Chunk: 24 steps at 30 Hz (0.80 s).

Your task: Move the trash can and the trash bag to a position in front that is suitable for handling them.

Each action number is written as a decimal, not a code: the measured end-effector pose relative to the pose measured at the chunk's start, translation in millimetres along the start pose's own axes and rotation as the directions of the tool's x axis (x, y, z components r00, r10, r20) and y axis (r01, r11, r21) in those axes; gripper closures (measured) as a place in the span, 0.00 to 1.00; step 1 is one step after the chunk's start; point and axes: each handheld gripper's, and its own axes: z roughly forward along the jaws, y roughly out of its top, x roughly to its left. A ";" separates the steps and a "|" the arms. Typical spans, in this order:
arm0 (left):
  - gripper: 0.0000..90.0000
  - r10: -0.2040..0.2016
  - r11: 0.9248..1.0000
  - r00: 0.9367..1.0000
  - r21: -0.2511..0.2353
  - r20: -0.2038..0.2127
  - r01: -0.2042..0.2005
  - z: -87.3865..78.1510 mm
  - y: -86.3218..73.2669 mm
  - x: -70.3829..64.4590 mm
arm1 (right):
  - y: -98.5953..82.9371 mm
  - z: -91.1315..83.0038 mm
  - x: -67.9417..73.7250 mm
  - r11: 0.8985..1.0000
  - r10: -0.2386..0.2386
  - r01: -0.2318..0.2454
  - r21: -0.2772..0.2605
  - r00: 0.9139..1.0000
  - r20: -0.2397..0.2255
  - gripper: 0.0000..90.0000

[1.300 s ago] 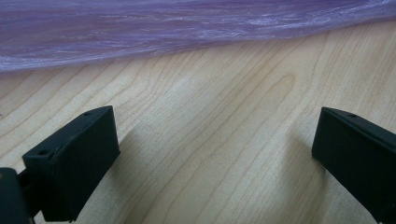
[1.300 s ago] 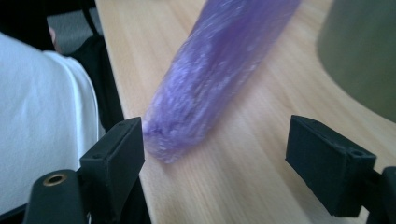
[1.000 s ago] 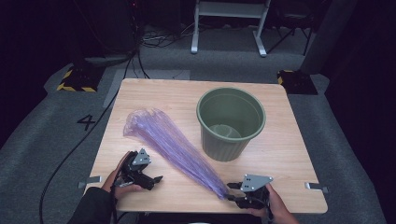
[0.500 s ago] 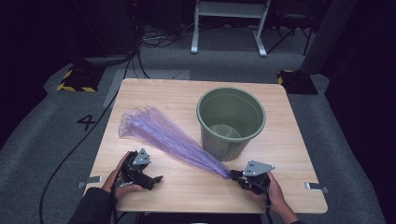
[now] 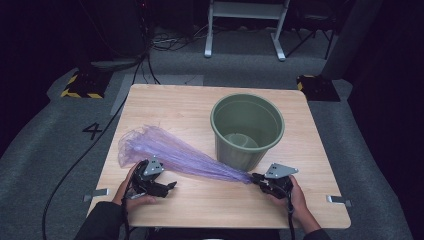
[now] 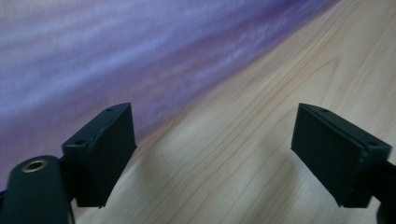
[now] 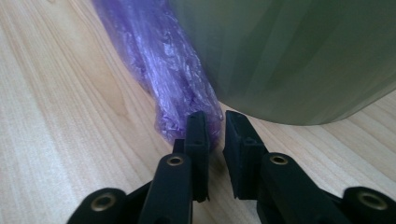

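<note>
Pinching the bag's (image 7: pixel 175 88) tip just beside the bin (image 7: pixel 299 56), the right gripper (image 7: pixel 215 133) had a thin hold; a tug could slip it. The left gripper (image 6: pixel 212 144) sat spread, empty, the film just beyond one jaw.

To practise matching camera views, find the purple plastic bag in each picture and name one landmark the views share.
High view: purple plastic bag lies diagonally, centre-left, beside the green bucket.
Left gripper view: across the top and left.
Right gripper view: upper centre, running down to the jaws.
Shared landmark: the wooden table.
</note>
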 end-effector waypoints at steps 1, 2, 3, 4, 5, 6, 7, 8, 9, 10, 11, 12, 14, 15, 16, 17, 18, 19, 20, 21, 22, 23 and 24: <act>0.20 0.000 1.000 1.000 0.000 0.000 0.000 0.0 0.0 0.0 | 0.0 0.0 0.0 1.000 0.000 0.000 0.000 1.000 0.000 0.88; 0.20 0.018 0.999 1.000 -0.039 0.002 -0.018 -2.8 4.6 -3.1 | 1.1 0.9 -2.1 1.000 0.014 -0.014 0.000 1.000 -0.005 0.87; 0.16 0.018 0.999 1.000 -0.039 0.002 -0.018 -2.8 4.6 -3.1 | 1.1 0.9 -2.1 1.000 0.014 -0.014 0.000 1.000 -0.005 0.87; 0.16 0.026 0.998 1.000 -0.058 0.001 -0.026 -4.2 7.3 -4.5 | 1.4 1.5 -2.5 1.000 0.013 -0.013 0.001 1.000 -0.003 0.87; 0.18 0.037 0.996 0.999 -0.077 0.003 -0.037 -5.1 10.8 -5.8 | 1.5 1.7 -2.7 1.000 0.015 -0.015 0.003 1.000 -0.005 0.87; 0.17 0.042 0.995 0.999 -0.090 0.006 -0.041 -4.3 16.5 -6.3 | 1.5 1.7 -2.8 1.000 0.019 -0.019 0.001 1.000 -0.006 0.85; 0.18 0.049 0.994 0.999 -0.095 -0.003 -0.049 -3.3 19.7 -6.0 | 1.3 1.5 -3.0 1.000 0.022 -0.022 0.000 1.000 -0.005 0.84; 0.17 0.052 0.994 0.999 -0.100 -0.002 -0.052 -2.1 22.6 -5.7 | 1.2 1.3 -3.2 1.000 0.022 -0.022 -0.001 1.000 -0.004 0.84; 0.17 0.056 0.993 0.998 -0.103 0.006 -0.056 -0.5 25.0 -4.8 | 1.3 1.3 -3.3 1.000 0.024 -0.024 -0.001 1.000 -0.002 0.82; 0.17 0.056 0.993 0.998 -0.103 0.006 -0.056 -0.5 25.0 -4.8 | 1.3 1.3 -3.3 1.000 0.024 -0.024 -0.001 1.000 -0.002 0.82; 0.17 0.058 0.994 0.998 -0.097 -0.008 -0.059 5.1 28.2 -4.1 | 1.5 1.5 -2.9 1.000 0.023 -0.023 0.002 1.000 0.003 0.80; 0.17 0.066 0.993 0.998 -0.093 -0.006 -0.066 8.0 29.5 -2.8 | 1.6 1.6 -3.1 1.000 0.025 -0.025 0.001 1.000 0.007 0.77; 0.17 0.062 0.994 0.998 -0.087 -0.002 -0.062 11.0 30.8 -2.0 | 1.6 1.8 -3.5 0.999 0.032 -0.032 0.000 0.999 0.011 0.76; 0.17 0.074 0.995 0.997 -0.069 0.002 -0.073 17.3 33.1 -0.4 | 1.6 1.7 -4.8 0.999 0.038 -0.038 0.002 0.999 0.001 0.71; 0.17 0.074 0.995 0.997 -0.069 0.002 -0.073 17.3 33.1 -0.4 | 1.6 1.7 -4.8 0.999 0.038 -0.038 0.002 0.999 0.001 0.71; 0.17 0.077 0.995 0.997 -0.062 0.003 -0.077 20.7 34.0 0.2 | 1.7 1.8 -5.2 0.999 0.041 -0.041 0.004 0.999 0.000 0.69; 0.18 0.078 0.996 0.997 -0.052 0.000 -0.078 23.6 35.2 0.6 | 1.8 1.9 -5.5 0.999 0.044 -0.044 0.006 0.999 -0.003 0.66; 0.18 0.091 0.995 0.996 -0.036 0.001 -0.091 28.9 37.3 1.6 | 1.9 2.2 -5.6 0.999 0.045 -0.045 0.005 0.999 -0.001 0.61; 0.18 0.091 0.995 0.996 -0.030 0.006 -0.090 31.2 38.1 2.7 | 2.0 2.5 -6.1 0.999 0.051 -0.051 0.006 0.999 0.004 0.58; 0.18 0.089 0.996 0.996 -0.026 0.012 -0.088 33.2 38.3 3.8 | 2.0 2.5 -6.7 0.998 0.060 -0.060 0.010 0.998 0.001 0.54; 0.19 0.092 0.996 0.996 -0.021 0.016 -0.091 35.8 38.3 4.6 | 1.9 2.5 -7.4 0.998 0.064 -0.064 0.009 0.998 -0.003 0.51; 0.19 0.099 0.995 0.995 -0.005 0.015 -0.099 38.5 38.0 4.9 | 1.9 2.3 -7.8 0.998 0.068 -0.068 0.007 0.998 -0.002 0.48; 0.19 0.105 0.994 0.995 0.012 0.005 -0.105 41.3 37.4 4.9 | 1.7 2.0 -8.2 0.997 0.072 -0.072 0.007 0.997 -0.001 0.46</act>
